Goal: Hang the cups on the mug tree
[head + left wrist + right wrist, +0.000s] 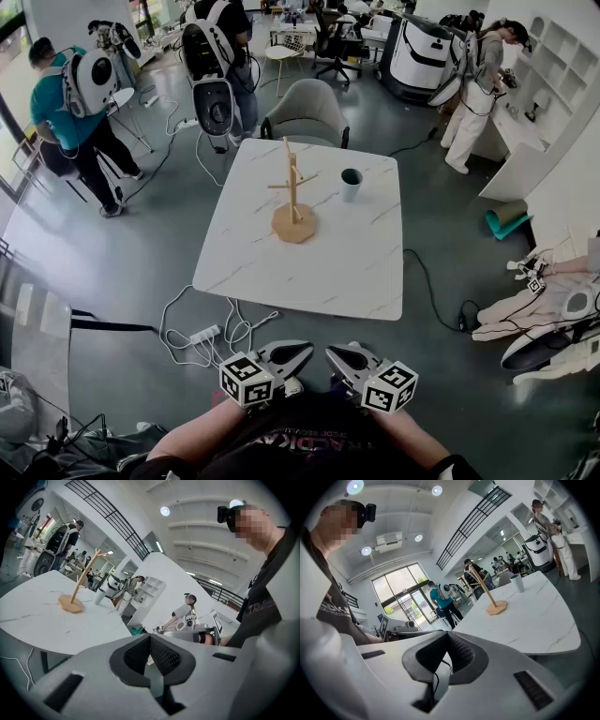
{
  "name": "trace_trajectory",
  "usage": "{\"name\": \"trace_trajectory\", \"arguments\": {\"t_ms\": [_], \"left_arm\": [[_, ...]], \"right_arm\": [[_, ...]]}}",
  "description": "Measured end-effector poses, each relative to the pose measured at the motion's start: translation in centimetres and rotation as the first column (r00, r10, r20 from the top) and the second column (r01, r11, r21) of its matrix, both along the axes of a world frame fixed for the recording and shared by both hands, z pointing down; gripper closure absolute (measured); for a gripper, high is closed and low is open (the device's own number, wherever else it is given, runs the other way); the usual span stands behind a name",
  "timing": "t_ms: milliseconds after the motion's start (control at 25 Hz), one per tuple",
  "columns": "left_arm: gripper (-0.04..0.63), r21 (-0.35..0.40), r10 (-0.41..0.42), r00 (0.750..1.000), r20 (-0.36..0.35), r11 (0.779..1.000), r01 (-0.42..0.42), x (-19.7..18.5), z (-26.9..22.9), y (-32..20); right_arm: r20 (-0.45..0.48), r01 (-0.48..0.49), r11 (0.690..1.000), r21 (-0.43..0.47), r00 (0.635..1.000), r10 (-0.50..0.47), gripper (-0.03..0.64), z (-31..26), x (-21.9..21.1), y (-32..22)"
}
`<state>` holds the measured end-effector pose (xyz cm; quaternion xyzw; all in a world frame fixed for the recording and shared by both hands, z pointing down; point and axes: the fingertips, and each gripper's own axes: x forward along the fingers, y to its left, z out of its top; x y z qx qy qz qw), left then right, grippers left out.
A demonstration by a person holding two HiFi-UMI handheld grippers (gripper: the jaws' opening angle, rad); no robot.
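— Left tool and right tool are both closed on nothing, held low near our waist, short of the bench.
— So we haven't started. Where's the cup?
— Upright on the far side, near the mug tree on its right, not touching.
— Then we'd say: reach across, open one tool, grip the cup's wall.

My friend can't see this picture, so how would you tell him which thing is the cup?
Find the big white table in the middle of the room. A wooden mug tree stands on it, and the cup sits just to the tree's right in the head view, not touching it. It is the only small, pale, round thing on the table, and it is dark inside.
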<state>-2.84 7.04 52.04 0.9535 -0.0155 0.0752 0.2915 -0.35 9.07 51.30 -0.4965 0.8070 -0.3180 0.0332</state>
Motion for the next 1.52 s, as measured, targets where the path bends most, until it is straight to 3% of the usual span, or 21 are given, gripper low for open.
{"name": "trace_trajectory", "arguments": {"t_ms": [1520], "left_arm": [[0.598,0.01,-0.011,1.0,-0.011,1.0,0.011,-0.9,-0.1,-0.3]], "right_arm": [[0.043,-0.01,0.999,0.043,0.999,0.008,0.606,-0.7,-0.1,-0.6]]}}
